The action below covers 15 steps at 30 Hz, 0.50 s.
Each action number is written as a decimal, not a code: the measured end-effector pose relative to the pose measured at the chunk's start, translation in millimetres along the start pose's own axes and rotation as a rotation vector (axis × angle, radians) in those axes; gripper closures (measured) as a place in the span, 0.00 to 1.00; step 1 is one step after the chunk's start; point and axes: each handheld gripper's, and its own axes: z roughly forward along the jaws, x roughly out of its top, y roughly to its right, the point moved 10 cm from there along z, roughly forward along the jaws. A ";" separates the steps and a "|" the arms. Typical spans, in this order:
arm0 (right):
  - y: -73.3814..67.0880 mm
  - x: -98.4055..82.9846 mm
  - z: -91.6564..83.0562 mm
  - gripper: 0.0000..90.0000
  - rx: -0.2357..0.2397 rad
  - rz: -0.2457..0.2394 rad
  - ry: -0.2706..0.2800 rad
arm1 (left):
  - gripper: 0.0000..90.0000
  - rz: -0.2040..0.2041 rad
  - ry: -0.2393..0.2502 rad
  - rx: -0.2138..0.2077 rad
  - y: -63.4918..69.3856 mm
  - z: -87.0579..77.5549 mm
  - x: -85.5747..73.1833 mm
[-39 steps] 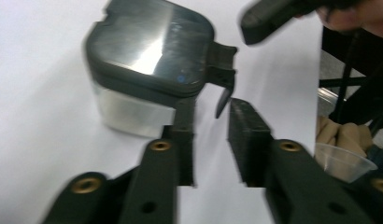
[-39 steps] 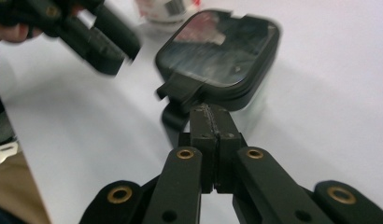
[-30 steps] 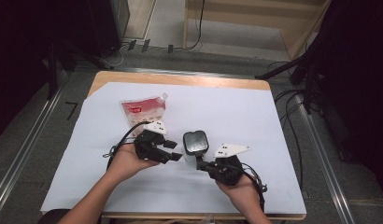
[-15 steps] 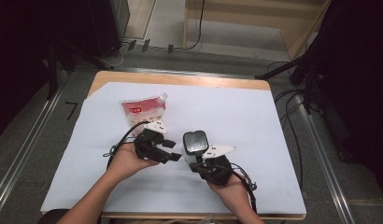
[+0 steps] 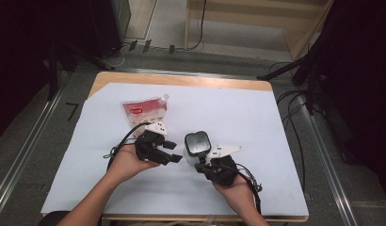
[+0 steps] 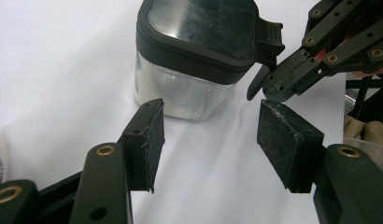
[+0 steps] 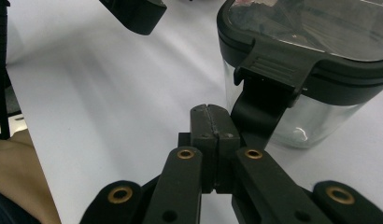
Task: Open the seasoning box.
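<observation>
Clear container (image 5: 197, 145) with black clip lid, upright on white sheet (image 5: 238, 113), near front edge. Left gripper (image 6: 210, 133): jaws apart, empty, just short of container. Right gripper (image 7: 211, 122): jaws closed together, tips at lid latch (image 7: 273, 70).

Clear glossy jar (image 6: 180, 91), matt black plastic lid (image 6: 203, 32)

A white sheet (image 5: 238, 113) covers the wooden table (image 5: 181, 80). The floor (image 5: 36, 141) is grey, and black cables (image 5: 294, 101) lie on it
</observation>
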 end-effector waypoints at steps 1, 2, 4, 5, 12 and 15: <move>0.8 -0.2 -0.3 1.00 -0.006 0.000 0.000 | 0.47 0.001 0.001 0.001 -0.1 -0.1 0.0; 0.8 -0.2 -0.3 1.00 -0.006 0.000 0.000 | 0.47 0.001 0.001 0.001 -0.1 -0.1 0.0; 1.7 -0.7 -1.1 1.00 -0.008 -0.001 -0.002 | 0.47 0.007 0.007 0.003 -0.7 -0.6 0.5; 4.9 -1.0 -3.0 1.00 -0.015 -0.001 -0.004 | 0.47 0.004 0.008 0.005 -0.5 -0.9 0.5; 19.2 -2.8 -12.5 1.00 -0.046 0.038 0.008 | 0.46 0.011 0.007 0.006 -1.3 0.7 -1.3; 26.0 -4.1 -17.1 1.00 -0.061 0.053 0.002 | 0.46 0.012 0.009 0.007 -0.4 0.7 -0.7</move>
